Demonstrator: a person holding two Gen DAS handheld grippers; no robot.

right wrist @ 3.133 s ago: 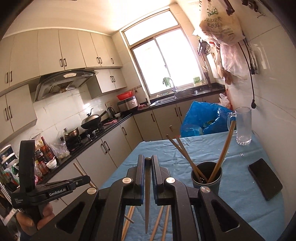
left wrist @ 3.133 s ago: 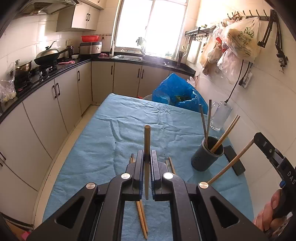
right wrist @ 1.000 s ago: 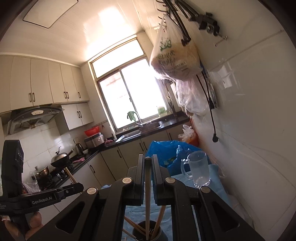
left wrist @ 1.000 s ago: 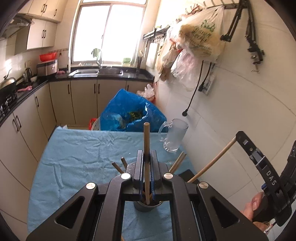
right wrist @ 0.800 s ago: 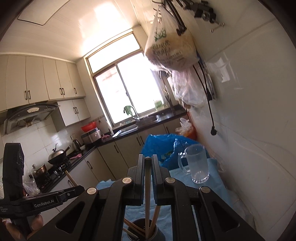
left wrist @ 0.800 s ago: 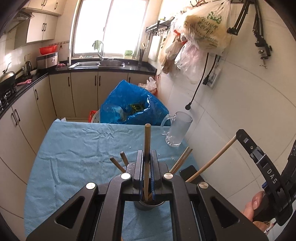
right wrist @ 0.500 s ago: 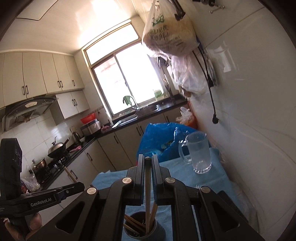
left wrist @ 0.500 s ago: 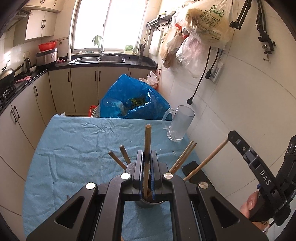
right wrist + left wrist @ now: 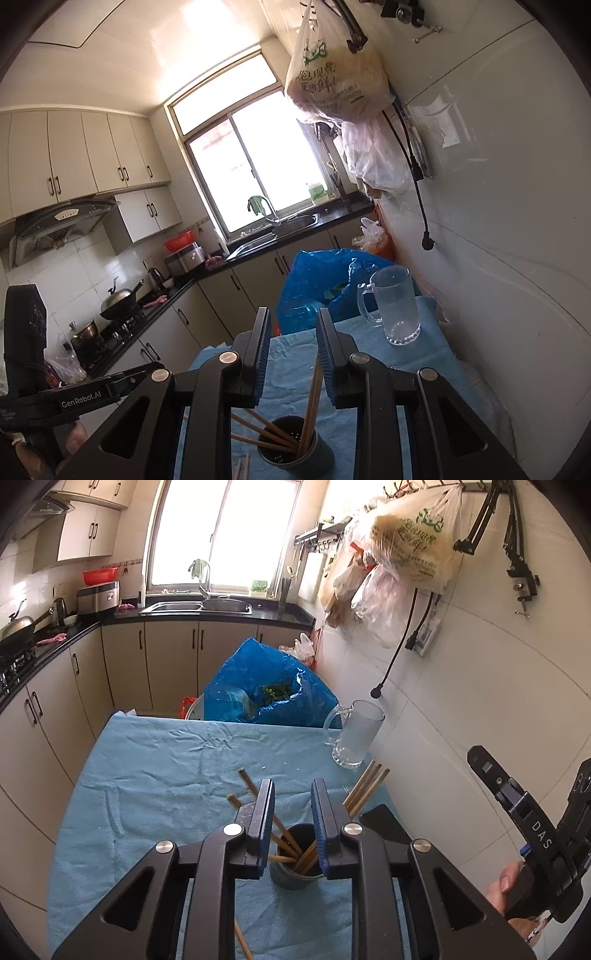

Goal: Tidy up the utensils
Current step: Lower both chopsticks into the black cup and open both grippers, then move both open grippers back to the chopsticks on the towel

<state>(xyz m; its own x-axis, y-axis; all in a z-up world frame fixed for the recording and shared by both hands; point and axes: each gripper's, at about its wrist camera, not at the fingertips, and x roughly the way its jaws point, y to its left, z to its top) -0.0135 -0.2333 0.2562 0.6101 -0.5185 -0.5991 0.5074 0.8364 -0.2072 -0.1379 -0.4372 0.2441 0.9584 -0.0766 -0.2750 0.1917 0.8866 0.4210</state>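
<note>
Wooden chopsticks (image 9: 291,843) now stand in holder (image 9: 291,877) just below left gripper (image 9: 293,823), jaws wide, empty, stick released | right gripper (image 9: 290,350) likewise wide above holder (image 9: 295,459) | loose stick (image 9: 242,939) left on surface (image 9: 155,771).
</note>
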